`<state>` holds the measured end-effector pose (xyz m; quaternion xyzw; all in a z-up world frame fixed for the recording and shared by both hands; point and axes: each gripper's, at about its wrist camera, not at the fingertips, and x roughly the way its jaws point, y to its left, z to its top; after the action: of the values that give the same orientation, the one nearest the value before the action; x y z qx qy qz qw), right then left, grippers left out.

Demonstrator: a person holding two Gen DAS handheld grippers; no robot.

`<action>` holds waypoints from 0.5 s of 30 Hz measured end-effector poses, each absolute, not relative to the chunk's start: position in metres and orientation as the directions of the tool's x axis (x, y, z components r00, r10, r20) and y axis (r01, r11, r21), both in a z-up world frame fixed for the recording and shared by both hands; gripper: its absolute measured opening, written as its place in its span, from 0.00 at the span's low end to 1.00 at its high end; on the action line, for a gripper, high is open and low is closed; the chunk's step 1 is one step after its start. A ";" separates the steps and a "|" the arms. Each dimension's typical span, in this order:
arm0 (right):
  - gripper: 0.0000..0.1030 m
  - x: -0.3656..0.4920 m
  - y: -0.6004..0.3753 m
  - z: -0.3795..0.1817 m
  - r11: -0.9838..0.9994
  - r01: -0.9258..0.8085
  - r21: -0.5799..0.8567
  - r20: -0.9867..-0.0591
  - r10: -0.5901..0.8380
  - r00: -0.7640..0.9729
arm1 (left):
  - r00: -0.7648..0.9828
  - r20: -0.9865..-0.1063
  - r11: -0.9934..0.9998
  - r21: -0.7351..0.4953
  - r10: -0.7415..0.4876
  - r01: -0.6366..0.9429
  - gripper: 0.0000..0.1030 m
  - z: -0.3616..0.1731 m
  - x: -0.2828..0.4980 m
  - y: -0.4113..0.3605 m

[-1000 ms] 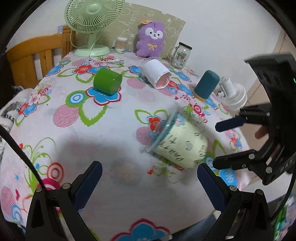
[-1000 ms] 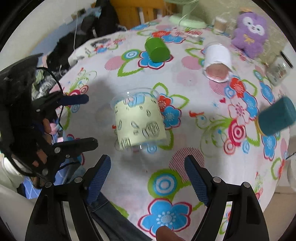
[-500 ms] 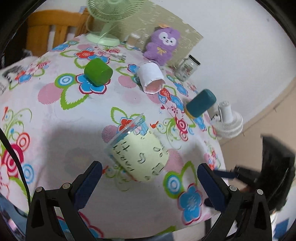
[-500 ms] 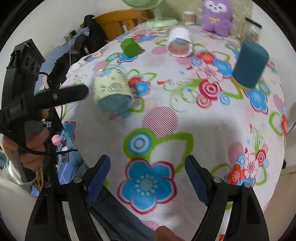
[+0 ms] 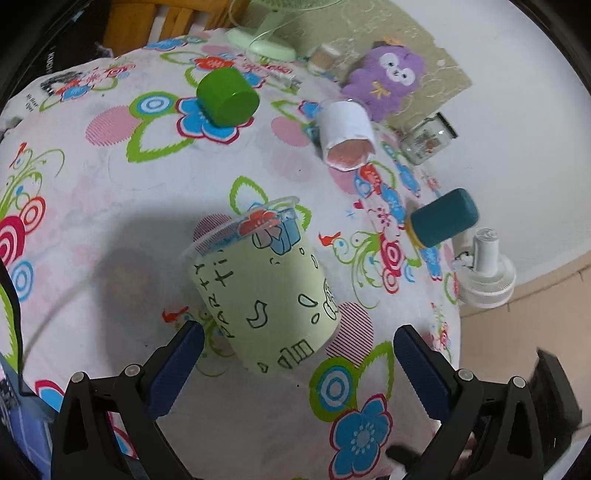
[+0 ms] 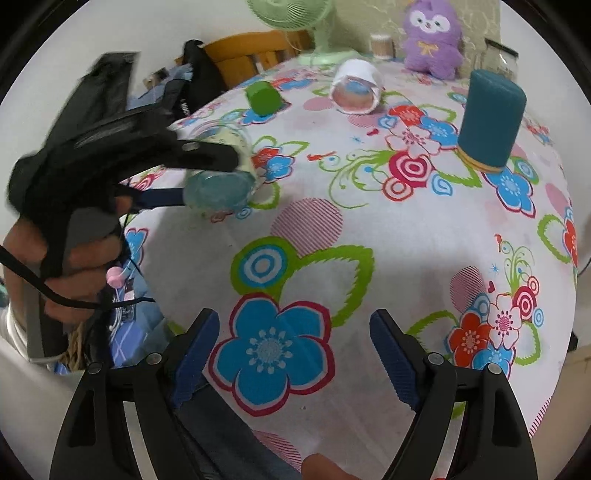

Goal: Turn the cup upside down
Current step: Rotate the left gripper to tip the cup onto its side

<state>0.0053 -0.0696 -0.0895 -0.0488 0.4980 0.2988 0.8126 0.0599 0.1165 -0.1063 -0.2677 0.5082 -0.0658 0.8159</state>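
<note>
Lying on its side: the cup [image 5: 266,291], a clear plastic tumbler wrapped in a pale green paper sleeve with hand-drawn black lettering.

Left wrist view
- Cup axis: roughly flat along the tabletop [image 5: 110,206]; flared clear rim points away toward the far side, closed base points toward the camera.
- Cup place: near the front edge of the tabletop, its base end between the two fingers of the left gripper [image 5: 299,365].
- Left gripper: spread wide, blue ribbed pads on black arms standing on either side of the cup; contact cannot be told.
- Tabletop: covered in a white cloth printed with bright flowers and swirls.
- Green cup [image 5: 227,96]: glossy, opaque, on its side, far left.
- White cup [image 5: 345,136]: paper-like cylinder on its side, pinkish mouth toward the camera.
- Teal cup [image 5: 443,218]: matte, rounded top, yellow band at its base, near the right edge.
- Plush [image 5: 384,79]: purple, fuzzy, at the back beside a glass jar [image 5: 428,138].

Right wrist view
- Cup [image 6: 221,173]: at the left, its round translucent bluish base faces the camera, long axis running away.
- Left gripper [image 6: 192,177]: black, blurred, one finger above the cup and one beside its base, held in a hand [image 6: 74,254].
- Right gripper [image 6: 295,354]: spread apart, holding nothing, over the near edge of the tabletop [image 6: 406,240], well apart from the cup.
- Teal cup [image 6: 489,122]: stands mouth-down, upright, right side.
- Fan [image 6: 299,18]: pale green, wire grille, at the back.
</note>
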 end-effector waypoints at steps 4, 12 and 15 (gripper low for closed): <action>0.88 -0.007 -0.070 -0.090 0.796 -0.565 0.215 -0.822 0.460 0.336 | 0.467 -0.827 0.869 -0.447 -0.311 -0.212 1.00 -0.110 0.067 0.110; 0.88 -0.012 -0.080 -0.100 0.801 -0.552 0.232 -0.816 0.469 0.337 | 0.454 -0.860 0.846 -0.409 -0.231 -0.344 1.00 -0.119 0.075 0.106; 0.88 -0.010 -0.087 -0.105 0.806 -0.537 0.249 -0.814 0.475 0.335 | 0.450 -0.870 0.837 -0.390 -0.200 -0.383 1.00 -0.121 0.077 0.104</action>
<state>-0.0104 -0.0868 -0.1047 -0.0321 0.4863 0.3100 0.8164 0.0768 0.1039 -0.1206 -0.2796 0.5211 0.0570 0.8044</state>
